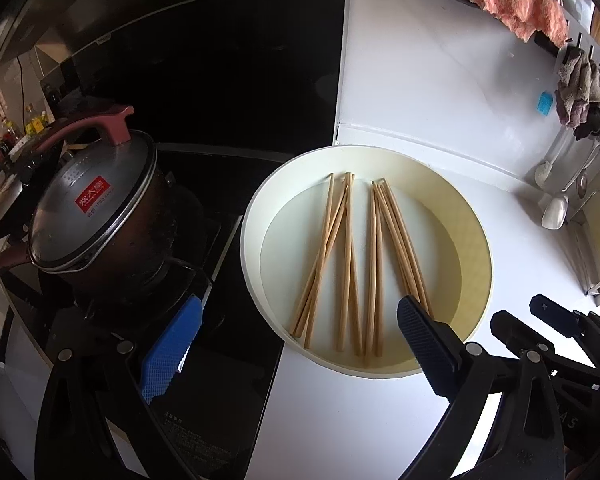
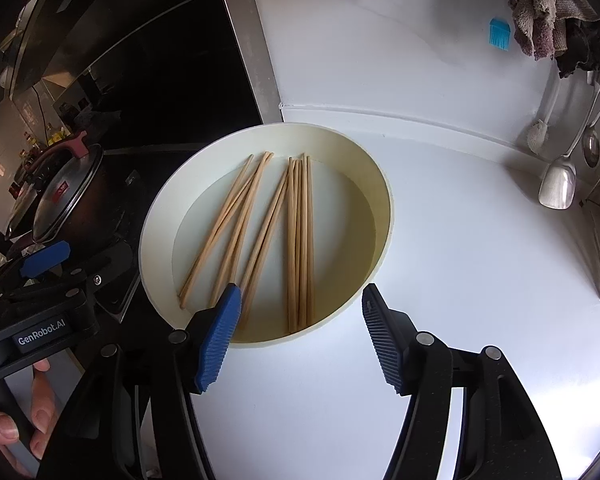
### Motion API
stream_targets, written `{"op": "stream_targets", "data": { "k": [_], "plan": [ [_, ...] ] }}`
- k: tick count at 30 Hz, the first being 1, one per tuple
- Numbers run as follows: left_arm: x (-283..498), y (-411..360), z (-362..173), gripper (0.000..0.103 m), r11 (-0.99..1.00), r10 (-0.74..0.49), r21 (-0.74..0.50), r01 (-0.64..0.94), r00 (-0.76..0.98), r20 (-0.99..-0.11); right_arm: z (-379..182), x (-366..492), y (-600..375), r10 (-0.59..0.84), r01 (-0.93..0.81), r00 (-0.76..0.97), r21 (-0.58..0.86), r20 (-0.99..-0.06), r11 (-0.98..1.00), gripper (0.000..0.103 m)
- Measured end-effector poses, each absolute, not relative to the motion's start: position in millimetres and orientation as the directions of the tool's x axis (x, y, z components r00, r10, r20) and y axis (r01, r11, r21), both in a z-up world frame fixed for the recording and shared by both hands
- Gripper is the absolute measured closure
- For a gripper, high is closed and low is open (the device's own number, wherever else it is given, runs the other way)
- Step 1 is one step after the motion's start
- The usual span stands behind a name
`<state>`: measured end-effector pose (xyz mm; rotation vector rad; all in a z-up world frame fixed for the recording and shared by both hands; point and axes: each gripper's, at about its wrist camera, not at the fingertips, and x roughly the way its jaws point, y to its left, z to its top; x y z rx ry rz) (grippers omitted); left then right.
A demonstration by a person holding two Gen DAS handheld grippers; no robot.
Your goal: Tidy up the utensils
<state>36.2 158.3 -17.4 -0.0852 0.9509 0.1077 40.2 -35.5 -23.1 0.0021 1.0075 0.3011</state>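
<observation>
Several wooden chopsticks (image 1: 352, 264) lie loose in a round cream basin (image 1: 474, 240) on the white counter, fanned out with their tips toward the wall. My left gripper (image 1: 300, 346) hangs above the basin's near edge, open wide, nothing between its pads. In the right wrist view the same chopsticks (image 2: 276, 232) lie in the basin (image 2: 376, 200). My right gripper (image 2: 300, 340) stands open over the near rim, touching nothing. At the left edge of that view a hand (image 2: 40, 412) holds the left gripper, whose blue pad (image 2: 46, 262) shows.
A dark pot with a glass lid (image 1: 96, 208) sits on the black stove (image 1: 228, 320) left of the basin. On the right wall hang cloths (image 2: 540, 8), a blue brush (image 2: 499, 33), a steel spatula (image 2: 558, 184) and a ladle. White counter (image 2: 460, 280) stretches right of the basin.
</observation>
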Motion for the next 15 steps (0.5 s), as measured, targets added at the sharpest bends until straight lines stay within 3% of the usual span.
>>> {"op": "stream_targets", "data": {
  "k": [15],
  "plan": [
    [31.6, 154.3, -10.8, 0.006, 0.992, 0.057, -0.022, -0.127, 0.582, -0.811, -14.3, 33.8, -41.2, 0.266, -0.253, 0.507, 0.153, -0.82, 0.955, 0.041]
  ]
}}
